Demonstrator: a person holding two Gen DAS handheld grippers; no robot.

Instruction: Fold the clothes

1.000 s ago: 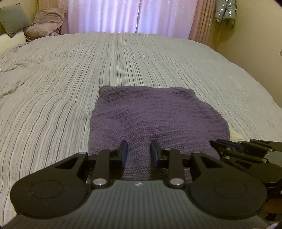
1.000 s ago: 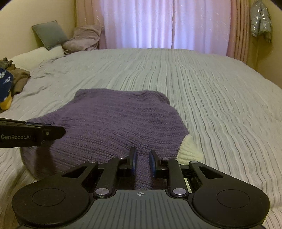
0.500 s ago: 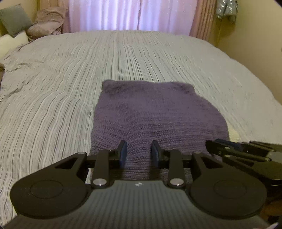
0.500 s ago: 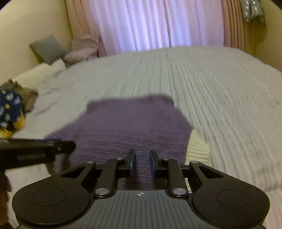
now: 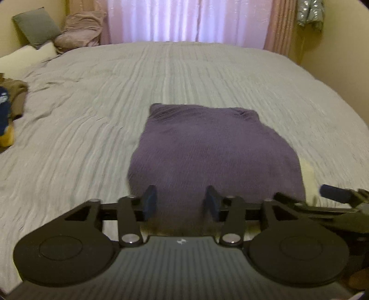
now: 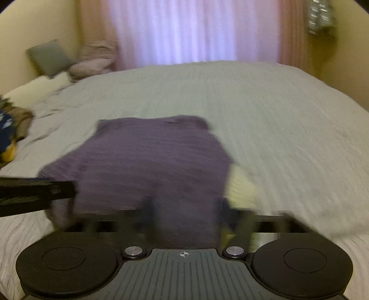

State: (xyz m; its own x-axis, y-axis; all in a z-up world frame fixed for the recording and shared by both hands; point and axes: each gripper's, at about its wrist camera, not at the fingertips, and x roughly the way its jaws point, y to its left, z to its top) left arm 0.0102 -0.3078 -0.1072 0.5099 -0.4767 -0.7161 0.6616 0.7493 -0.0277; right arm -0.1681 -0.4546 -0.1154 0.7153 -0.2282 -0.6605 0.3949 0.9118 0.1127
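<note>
- Purple knit, a folded sweater (image 5: 214, 152), is seen lying flat on a grey striped bedspread (image 5: 92, 115), at the near edge of the bed.
- A cream cuff (image 5: 307, 175) is shown peeping out from under the sweater's right side.
- The left gripper (image 5: 181, 203) is held over the sweater's near edge with its jaws spread wide; nothing is gripped between the blue pads (image 5: 150, 200).
- The right gripper (image 6: 184, 214) is caught in motion blur at the same near edge; its fingers appear set wide apart, with purple knit filling the gap, though contact cannot be made out.
- Seen from the left wrist, the right gripper's blue fingertip lies just right of the sweater, near the cuff.
- Pillows (image 5: 37, 25) and a pink blanket (image 5: 80, 30) are piled far beyond the sweater to its left, by the curtains (image 5: 184, 20).
- Other clothes (image 5: 9, 110) are heaped well left of the sweater.
</note>
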